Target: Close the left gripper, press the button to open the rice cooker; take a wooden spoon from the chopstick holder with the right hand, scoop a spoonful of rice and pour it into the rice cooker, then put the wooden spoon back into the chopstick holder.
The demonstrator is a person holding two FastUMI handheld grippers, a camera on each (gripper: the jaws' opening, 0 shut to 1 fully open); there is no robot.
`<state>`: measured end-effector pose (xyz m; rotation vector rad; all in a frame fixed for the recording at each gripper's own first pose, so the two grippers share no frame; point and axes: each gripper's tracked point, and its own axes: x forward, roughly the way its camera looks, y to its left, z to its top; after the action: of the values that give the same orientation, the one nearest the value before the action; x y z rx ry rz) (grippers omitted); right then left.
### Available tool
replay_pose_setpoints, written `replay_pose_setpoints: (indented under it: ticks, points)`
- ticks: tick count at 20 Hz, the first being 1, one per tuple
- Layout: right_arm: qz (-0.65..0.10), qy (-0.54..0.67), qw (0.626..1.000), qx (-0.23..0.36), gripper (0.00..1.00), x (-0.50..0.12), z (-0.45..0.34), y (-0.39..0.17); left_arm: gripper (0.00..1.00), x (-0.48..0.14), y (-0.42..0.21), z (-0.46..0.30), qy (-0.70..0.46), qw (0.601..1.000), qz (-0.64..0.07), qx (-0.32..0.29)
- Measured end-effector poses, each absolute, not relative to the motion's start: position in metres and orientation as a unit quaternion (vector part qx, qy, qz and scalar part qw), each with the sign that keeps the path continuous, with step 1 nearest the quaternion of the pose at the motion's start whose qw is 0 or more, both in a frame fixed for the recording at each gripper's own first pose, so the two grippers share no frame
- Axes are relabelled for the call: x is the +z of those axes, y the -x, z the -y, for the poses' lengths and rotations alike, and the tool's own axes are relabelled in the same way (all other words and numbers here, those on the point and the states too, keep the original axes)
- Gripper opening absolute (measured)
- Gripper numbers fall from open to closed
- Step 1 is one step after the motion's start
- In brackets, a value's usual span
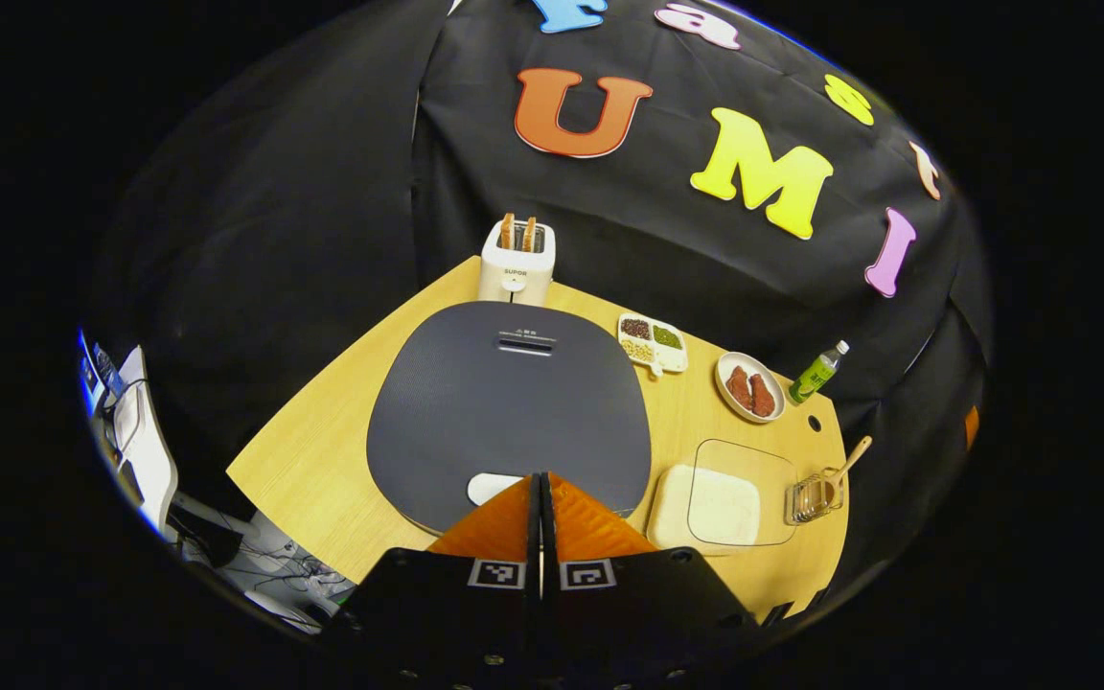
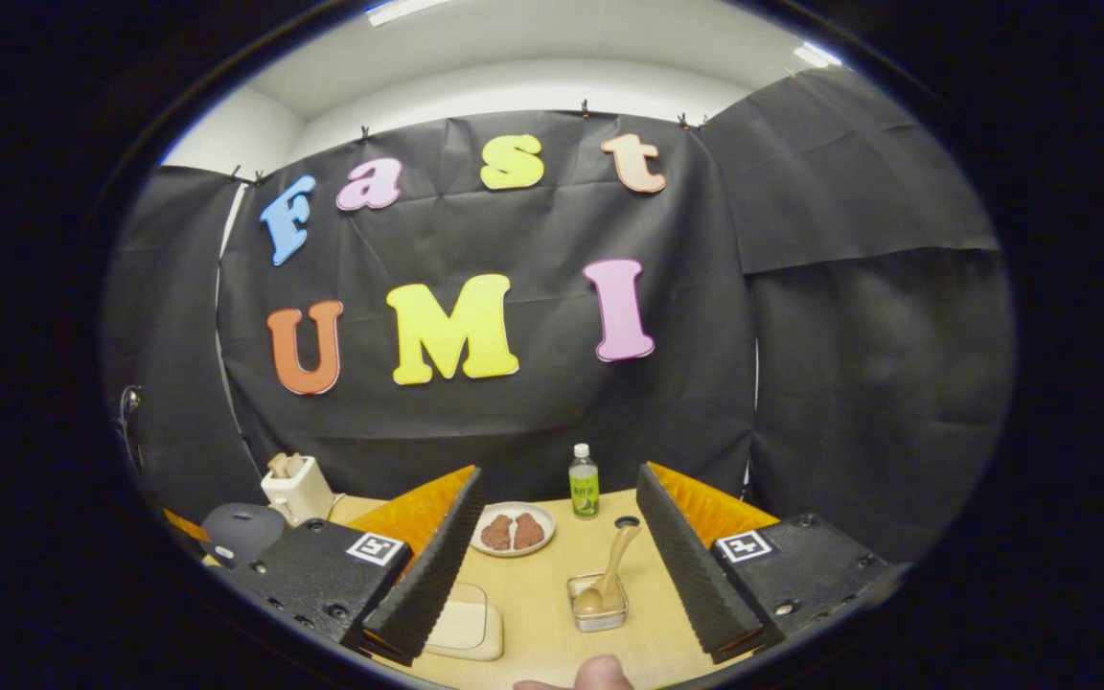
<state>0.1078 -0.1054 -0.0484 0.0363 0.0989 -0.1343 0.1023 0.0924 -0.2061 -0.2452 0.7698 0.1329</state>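
In the left gripper view the left hand-held gripper point(image 1: 540, 494) has its two fingers pressed together with no gap between them and nothing held; their tips hang over the near edge of the rice cooker point(image 1: 510, 410), just beside its pale button point(image 1: 492, 488), though whether they touch it cannot be told. The cooker's dark lid is down and it sits in the middle of the wooden counter point(image 1: 322, 479). To its right stand a lidded rice container point(image 1: 723, 505) and, beyond that, the clear chopstick holder point(image 1: 813, 497) with the wooden spoon point(image 1: 846, 463) in it, handle leaning up and away toward the counter's far right corner. In the right gripper view the right hand-held gripper point(image 2: 552, 565) is spread wide and empty, raised above the counter, the chopstick holder lying between its fingers; there the spoon's bowl rests low in the holder and its handle tilts up and away to the right. A fingertip point(image 2: 600, 674) shows at the bottom edge
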Motion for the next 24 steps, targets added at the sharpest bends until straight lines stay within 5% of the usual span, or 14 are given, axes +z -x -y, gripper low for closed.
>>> replay_pose_setpoints:
  ticks: [17, 24]
  points:
    - [-0.058, -0.021, 0.996, -0.058, 1.0, -0.053, 0.085, -0.106, 0.0, -0.226, -0.1, -0.09, 0.197, 0.869, -0.449, 0.066]
    - [-0.049, -0.028, 0.998, -0.034, 1.0, -0.044, 0.07, -0.097, 0.01, -0.139, -0.123, -0.099, 0.199, 0.928, -0.309, 0.058]
